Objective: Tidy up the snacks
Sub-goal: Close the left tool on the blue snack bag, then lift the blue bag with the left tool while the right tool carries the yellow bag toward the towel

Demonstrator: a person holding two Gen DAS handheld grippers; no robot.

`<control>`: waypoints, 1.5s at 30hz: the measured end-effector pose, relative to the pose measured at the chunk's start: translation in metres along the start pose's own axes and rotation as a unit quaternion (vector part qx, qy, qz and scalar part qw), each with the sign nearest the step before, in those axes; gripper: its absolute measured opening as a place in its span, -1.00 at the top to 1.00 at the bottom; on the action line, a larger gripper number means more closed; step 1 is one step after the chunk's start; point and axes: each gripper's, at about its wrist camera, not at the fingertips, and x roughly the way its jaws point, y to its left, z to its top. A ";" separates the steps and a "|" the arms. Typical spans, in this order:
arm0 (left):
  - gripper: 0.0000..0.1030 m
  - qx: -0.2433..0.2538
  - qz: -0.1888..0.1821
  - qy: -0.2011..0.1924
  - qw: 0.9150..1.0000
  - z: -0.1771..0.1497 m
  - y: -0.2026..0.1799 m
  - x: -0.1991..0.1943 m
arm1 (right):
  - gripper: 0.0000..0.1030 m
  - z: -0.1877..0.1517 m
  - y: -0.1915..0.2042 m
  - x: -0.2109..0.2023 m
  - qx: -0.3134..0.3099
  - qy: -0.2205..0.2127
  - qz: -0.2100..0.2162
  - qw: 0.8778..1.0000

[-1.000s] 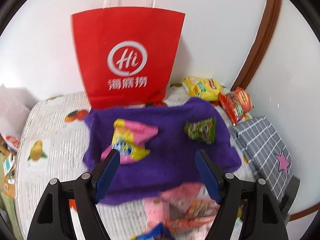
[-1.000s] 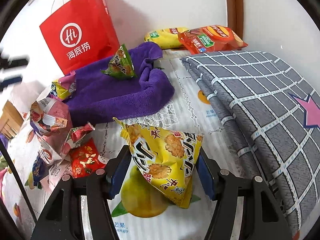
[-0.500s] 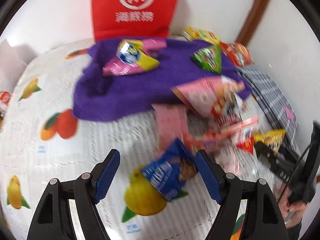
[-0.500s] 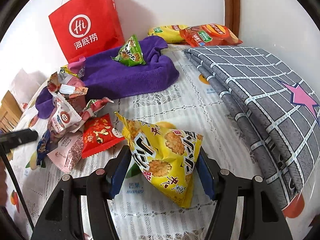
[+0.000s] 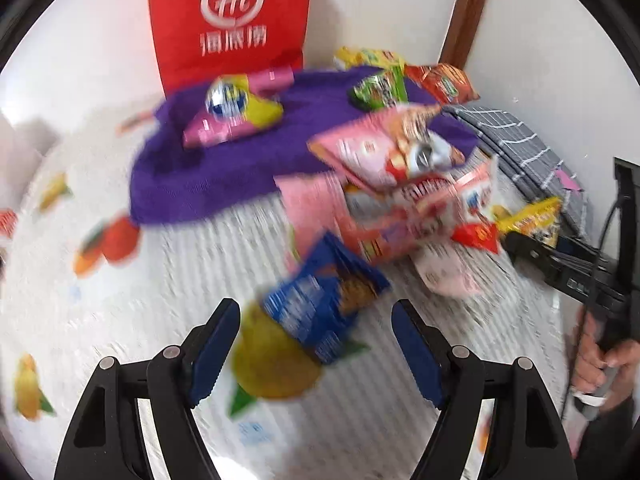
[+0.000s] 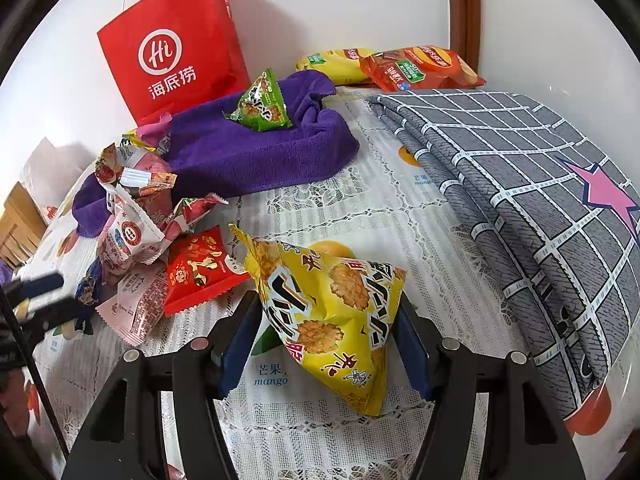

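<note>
Your right gripper [image 6: 326, 342] clasps the yellow rice-cracker packet [image 6: 328, 312], hiding its lower sides. Your left gripper [image 5: 316, 344] gapes, empty, before the motion-blurred blue snack packet [image 5: 324, 300] on the tablecloth [image 5: 160, 288].

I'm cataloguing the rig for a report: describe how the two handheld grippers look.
Both grippers are alike: the left gripper and right gripper have black, open-framed plastic arms with silver round pivot pins, ending in two fingers faced with dark blue pads. From the left camera, the right gripper's black body trails black cables, and the hand on its handle wears a dark sleeve.
</note>
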 end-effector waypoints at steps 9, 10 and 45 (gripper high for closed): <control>-0.49 0.061 0.002 0.032 0.998 0.006 -0.023 0.029 | -0.30 0.000 -0.002 0.000 0.003 0.000 0.009 1.000; -0.49 0.059 0.000 0.027 0.998 0.004 -0.025 0.028 | -0.30 0.000 -0.001 0.000 0.001 0.001 0.006 1.000; 0.12 -0.060 -0.030 -0.013 0.998 -0.003 0.034 -0.014 | -0.24 0.002 -0.001 -0.001 0.001 -0.001 0.004 1.000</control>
